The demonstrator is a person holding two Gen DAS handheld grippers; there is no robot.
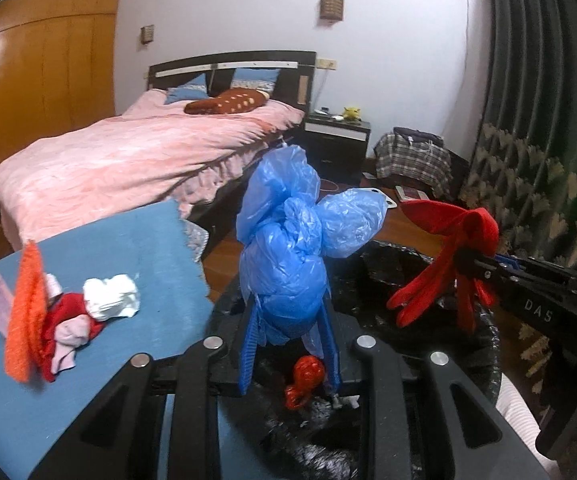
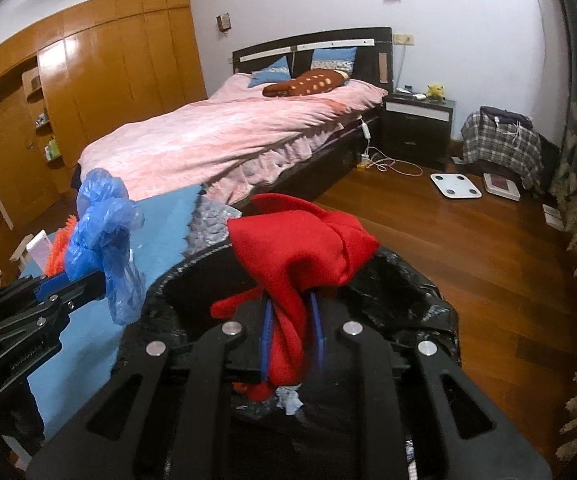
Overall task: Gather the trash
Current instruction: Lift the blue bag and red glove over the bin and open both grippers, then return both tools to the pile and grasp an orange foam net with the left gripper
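The left gripper (image 1: pixel 288 316) had its jaws closed tight on a crumpled blue plastic bag (image 1: pixel 288 240), held above the black-lined trash bin (image 1: pixel 400 264). At its three o'clock, the right gripper (image 2: pixel 290 332) had its jaws nearly together, pinching a red cloth (image 2: pixel 300 248) over the same bin. More scraps (image 1: pixel 88 312) lay on the blue surface (image 1: pixel 128 240) at nine o'clock of the bin.
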